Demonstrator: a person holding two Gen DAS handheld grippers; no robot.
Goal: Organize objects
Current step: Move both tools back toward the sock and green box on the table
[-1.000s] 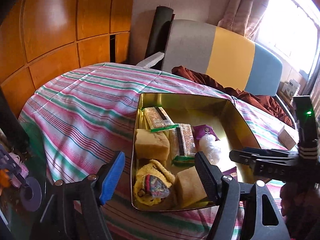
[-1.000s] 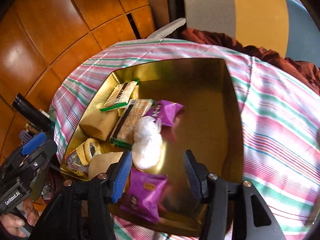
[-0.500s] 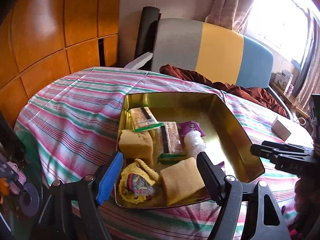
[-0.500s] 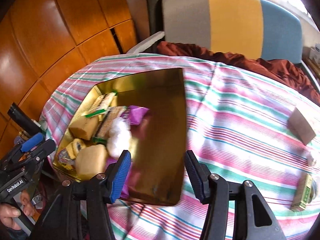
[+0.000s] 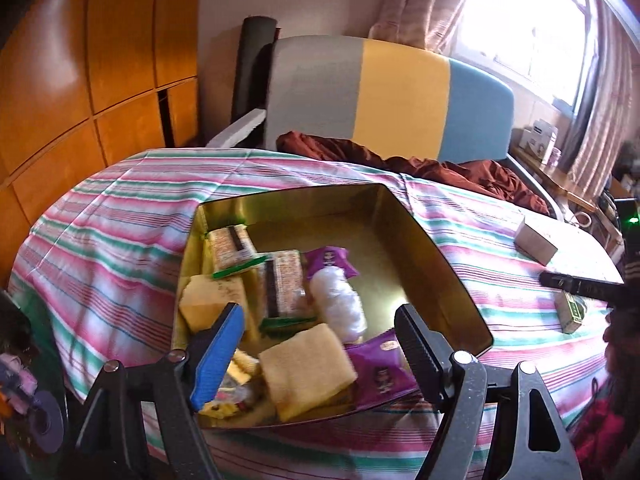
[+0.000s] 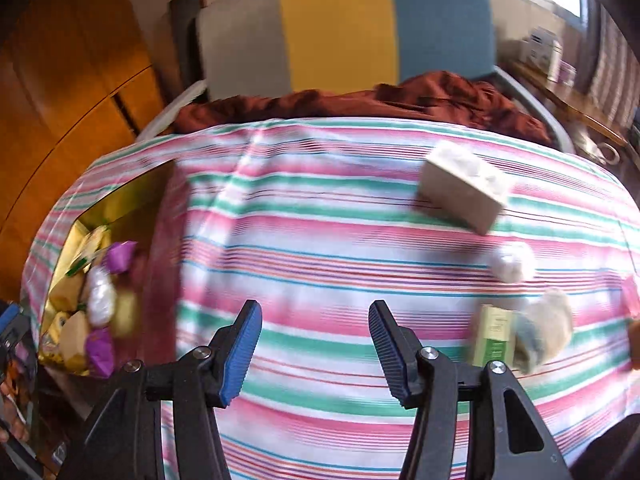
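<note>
A gold tin box (image 5: 432, 256) sits on the striped tablecloth and holds snack packets, yellow sponges (image 5: 306, 366), a white wrapped ball (image 5: 340, 304) and purple packets (image 5: 382, 364). My left gripper (image 5: 320, 348) is open and empty, hovering over the tin's near edge. My right gripper (image 6: 316, 348) is open and empty above bare tablecloth, right of the tin (image 6: 120, 204). Loose on the cloth to its right lie a beige box (image 6: 460, 192), a white ball (image 6: 514, 262), a green packet (image 6: 494, 336) and a pale bundle (image 6: 552, 324).
A grey, yellow and blue chair back (image 5: 384, 92) with a rust-brown cloth (image 5: 420, 164) stands behind the table. Orange wooden panels (image 5: 80, 80) fill the left wall. The beige box (image 5: 536, 240) and green packet (image 5: 570, 312) also show at the left wrist view's right.
My right gripper has swung right, away from the tin, and now faces the loose items on the cloth. My left gripper has pulled back slightly; the tin's contents look unchanged.
</note>
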